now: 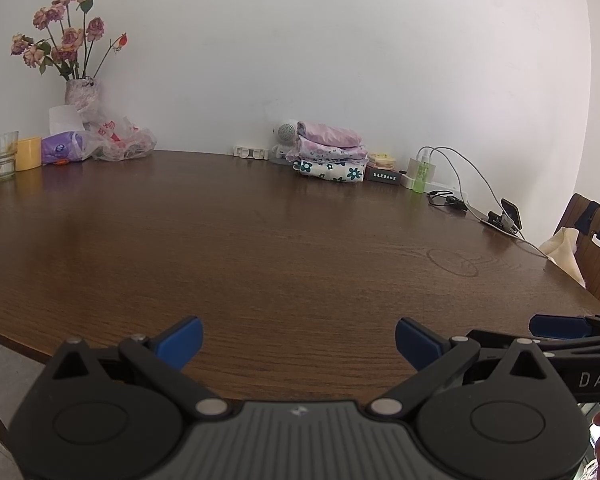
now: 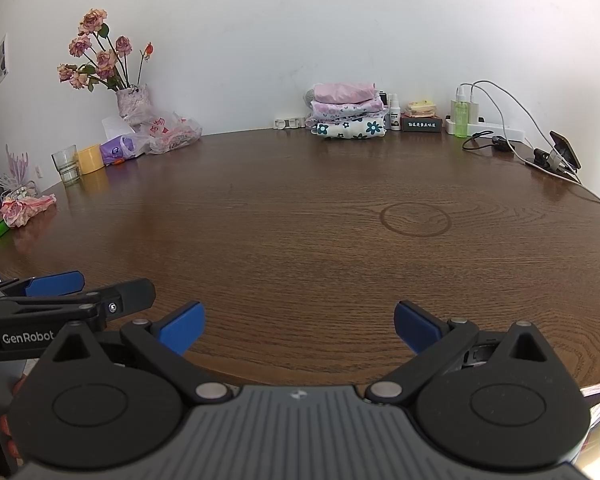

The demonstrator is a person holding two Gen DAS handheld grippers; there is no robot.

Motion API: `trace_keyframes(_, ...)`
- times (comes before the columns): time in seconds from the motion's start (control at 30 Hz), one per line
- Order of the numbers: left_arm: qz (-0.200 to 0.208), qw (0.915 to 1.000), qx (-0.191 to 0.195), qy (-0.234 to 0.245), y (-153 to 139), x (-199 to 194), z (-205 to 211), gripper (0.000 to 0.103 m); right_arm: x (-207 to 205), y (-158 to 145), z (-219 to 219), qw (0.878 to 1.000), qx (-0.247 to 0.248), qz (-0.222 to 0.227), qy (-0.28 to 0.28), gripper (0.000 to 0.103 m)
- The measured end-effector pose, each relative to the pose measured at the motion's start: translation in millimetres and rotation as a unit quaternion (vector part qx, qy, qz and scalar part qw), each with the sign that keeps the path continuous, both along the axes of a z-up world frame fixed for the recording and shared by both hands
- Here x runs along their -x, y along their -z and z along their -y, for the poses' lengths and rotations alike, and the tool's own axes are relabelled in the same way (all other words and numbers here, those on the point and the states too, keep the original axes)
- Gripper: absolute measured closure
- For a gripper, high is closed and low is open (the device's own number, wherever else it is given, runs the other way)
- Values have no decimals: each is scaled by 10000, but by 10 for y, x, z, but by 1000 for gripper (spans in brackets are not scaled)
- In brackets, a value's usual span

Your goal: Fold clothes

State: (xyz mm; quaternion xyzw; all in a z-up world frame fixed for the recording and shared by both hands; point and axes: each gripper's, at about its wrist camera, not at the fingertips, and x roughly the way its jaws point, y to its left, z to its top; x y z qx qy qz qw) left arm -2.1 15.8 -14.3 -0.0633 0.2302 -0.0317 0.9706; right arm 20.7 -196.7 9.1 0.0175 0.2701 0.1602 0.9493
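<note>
1. Three folded garments (image 2: 348, 114) sit stacked at twelve o'clock, at the bench's (image 2: 300, 248) far edge by the wall.
2. Left claw (image 1: 299, 342) and right claw (image 2: 299, 326) hover wide open, empty.
3. Likely next: fetch unfolded clothing, spread it flat mid-bench.

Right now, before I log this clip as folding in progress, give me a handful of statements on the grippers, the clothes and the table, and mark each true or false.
1. The left gripper is open and holds nothing. True.
2. The right gripper is shut on a garment. False: it is open and empty.
3. The folded clothes sit stacked at the far edge of the table, by the wall. True.
4. An unfolded garment lies spread between the grippers. False: only bare wood shows there.
5. The green bottle lies on its side. False: it stands upright.
</note>
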Motion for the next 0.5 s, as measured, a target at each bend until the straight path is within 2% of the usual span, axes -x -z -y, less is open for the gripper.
trace_keyframes(0.5,5,10000,5,-1,6,9,-8,0,4,14,17,10000,-1,1,-19,0)
